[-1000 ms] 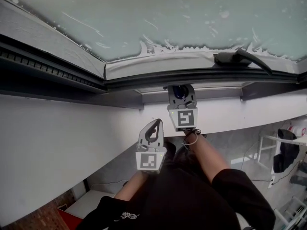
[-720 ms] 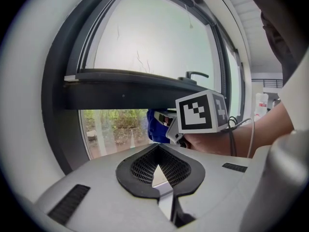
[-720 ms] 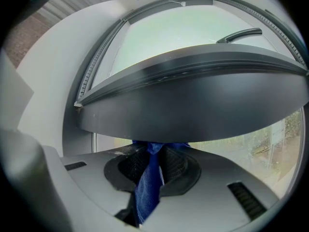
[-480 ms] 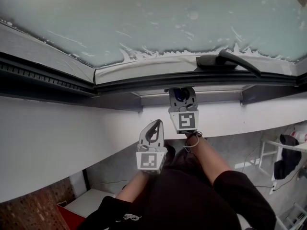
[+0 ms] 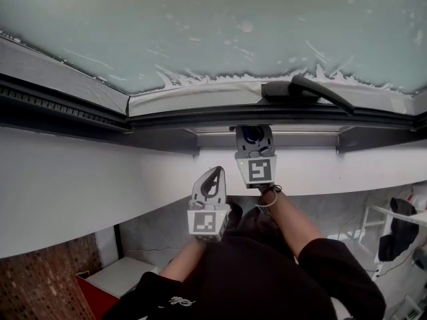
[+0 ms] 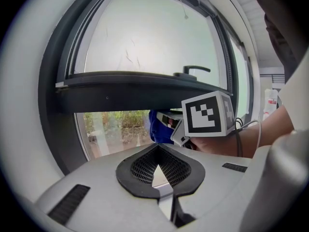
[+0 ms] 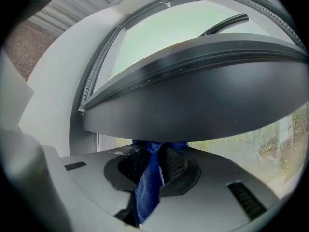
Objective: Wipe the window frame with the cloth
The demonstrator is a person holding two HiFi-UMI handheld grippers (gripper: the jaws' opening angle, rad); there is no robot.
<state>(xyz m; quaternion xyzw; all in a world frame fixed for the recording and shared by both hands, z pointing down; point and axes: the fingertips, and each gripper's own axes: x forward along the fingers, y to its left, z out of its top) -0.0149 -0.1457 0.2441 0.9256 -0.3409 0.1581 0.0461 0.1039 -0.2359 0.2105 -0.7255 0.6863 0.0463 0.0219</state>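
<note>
A blue cloth (image 7: 148, 178) is pinched in my right gripper (image 7: 153, 151), whose jaws are shut on it. The cloth (image 5: 251, 133) presses up under the dark sash bar of the window frame (image 5: 200, 117), just in front of my right gripper (image 5: 253, 139). My left gripper (image 5: 215, 179) hangs lower and nearer, shut with nothing in it. In the left gripper view the left gripper (image 6: 158, 170) points at the right gripper's marker cube and the cloth (image 6: 158, 126) beyond it. The dark sash bar (image 7: 203, 95) fills the upper half of the right gripper view.
A black window handle (image 5: 303, 89) sits on the sash to the right of the cloth. Frosted glass (image 5: 213, 25) lies above it. A white sill (image 5: 87, 185) runs under the frame. White racks and dark clothes (image 5: 393, 239) stand at the lower right.
The window handle and frame have slid left and down in the head view. Both grippers hold almost the same place, the cloth still under the sash bar.
</note>
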